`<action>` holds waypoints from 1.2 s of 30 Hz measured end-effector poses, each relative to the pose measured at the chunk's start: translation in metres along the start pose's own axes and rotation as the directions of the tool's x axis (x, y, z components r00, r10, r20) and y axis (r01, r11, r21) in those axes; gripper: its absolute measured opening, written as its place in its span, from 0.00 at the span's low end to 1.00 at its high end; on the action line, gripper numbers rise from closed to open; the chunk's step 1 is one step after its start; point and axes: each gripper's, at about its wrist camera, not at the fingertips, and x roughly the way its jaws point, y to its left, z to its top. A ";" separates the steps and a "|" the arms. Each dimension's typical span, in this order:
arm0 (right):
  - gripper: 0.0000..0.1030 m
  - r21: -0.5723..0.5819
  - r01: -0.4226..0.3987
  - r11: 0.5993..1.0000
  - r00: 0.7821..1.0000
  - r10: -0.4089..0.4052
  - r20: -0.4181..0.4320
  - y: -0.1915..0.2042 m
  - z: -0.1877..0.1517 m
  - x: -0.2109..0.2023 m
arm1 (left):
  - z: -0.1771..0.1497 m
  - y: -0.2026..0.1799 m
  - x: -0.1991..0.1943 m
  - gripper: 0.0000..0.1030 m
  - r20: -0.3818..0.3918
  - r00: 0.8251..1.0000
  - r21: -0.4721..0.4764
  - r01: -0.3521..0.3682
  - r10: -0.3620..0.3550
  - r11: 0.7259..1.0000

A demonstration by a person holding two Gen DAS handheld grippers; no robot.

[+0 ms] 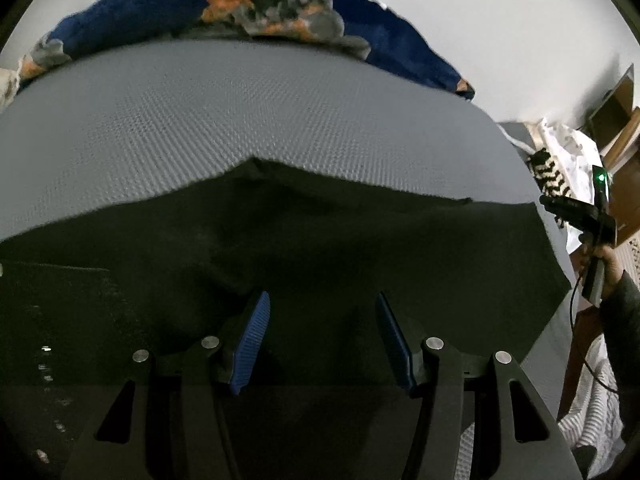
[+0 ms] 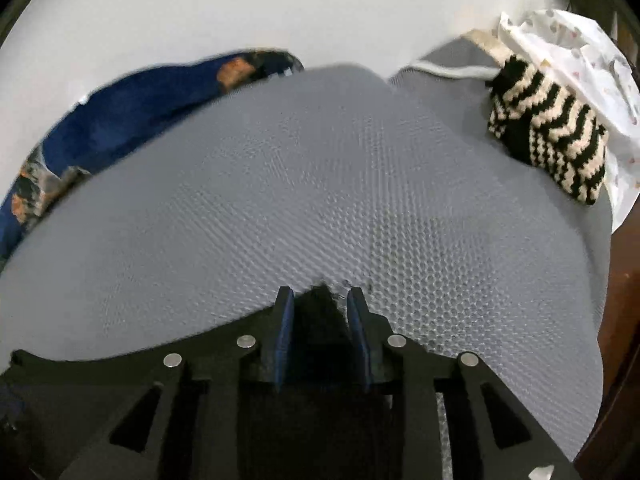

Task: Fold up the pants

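The dark pants (image 1: 320,240) lie spread on a grey textured mat (image 1: 200,120). My left gripper (image 1: 322,304) hovers over the pants, its blue-padded jaws wide apart and empty. In the right wrist view, my right gripper (image 2: 320,300) has its jaws close together on a corner of the dark pants (image 2: 320,312) at the mat's near edge (image 2: 360,200). The right gripper's body, held by a hand, also shows at the right edge of the left wrist view (image 1: 580,216).
A blue blanket with orange and grey print (image 1: 280,4) lies beyond the mat, also in the right wrist view (image 2: 132,120). A black-and-cream zigzag knit (image 2: 548,136) and white printed cloth (image 2: 580,60) sit at the right. Wooden furniture (image 1: 616,140) stands far right.
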 end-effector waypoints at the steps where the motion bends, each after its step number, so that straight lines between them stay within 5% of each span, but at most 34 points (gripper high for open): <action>1: 0.26 -0.013 -0.008 1.000 1.000 0.008 0.011 0.007 0.001 -0.006 | 0.000 0.000 -0.006 0.54 0.019 1.000 0.010 -0.009 0.009 1.000; 5: 0.26 -0.132 -0.143 0.981 0.990 0.140 -0.028 0.068 -0.003 -0.018 | 0.002 0.012 -0.029 0.54 0.070 0.997 0.013 -0.034 0.033 0.999; 8: 0.26 -0.241 -0.308 0.920 0.951 0.287 -0.118 0.137 -0.017 -0.015 | -0.002 0.029 -0.041 0.54 0.090 0.994 -0.012 -0.063 0.064 0.998; 11: 0.26 -0.340 -0.496 0.799 0.865 0.422 -0.270 0.222 -0.041 -0.006 | -0.009 0.047 -0.052 0.54 0.105 0.989 -0.037 -0.105 0.108 0.994; 18: 0.26 -0.408 -0.734 0.543 0.672 0.492 -0.553 0.365 -0.091 0.012 | -0.032 0.091 -0.071 0.54 0.096 0.979 -0.085 -0.174 0.181 0.981; 28: 0.31 -0.412 -0.791 0.453 0.597 0.424 -0.680 0.433 -0.118 0.038 | -0.048 0.126 -0.078 0.55 0.087 0.982 -0.145 -0.155 0.169 0.977; 30: 0.10 -0.429 -0.791 0.436 0.602 0.432 -0.672 0.439 -0.122 0.036 | -0.049 0.126 -0.077 0.56 0.086 0.983 -0.139 -0.152 0.165 0.979; 31: 0.09 -0.425 -0.796 0.432 0.598 0.445 -0.667 0.441 -0.120 0.033 | -0.049 0.126 -0.077 0.56 0.088 0.983 -0.135 -0.151 0.163 0.979; 35: 0.06 -0.477 -0.770 0.424 0.638 0.488 -0.596 0.448 -0.109 0.014 | -0.049 0.128 -0.075 0.56 0.091 0.984 -0.136 -0.142 0.155 0.980; 36: 0.06 -0.500 -0.748 0.438 0.664 0.473 -0.579 0.450 -0.110 0.015 | -0.049 0.128 -0.074 0.56 0.091 0.984 -0.135 -0.142 0.155 0.981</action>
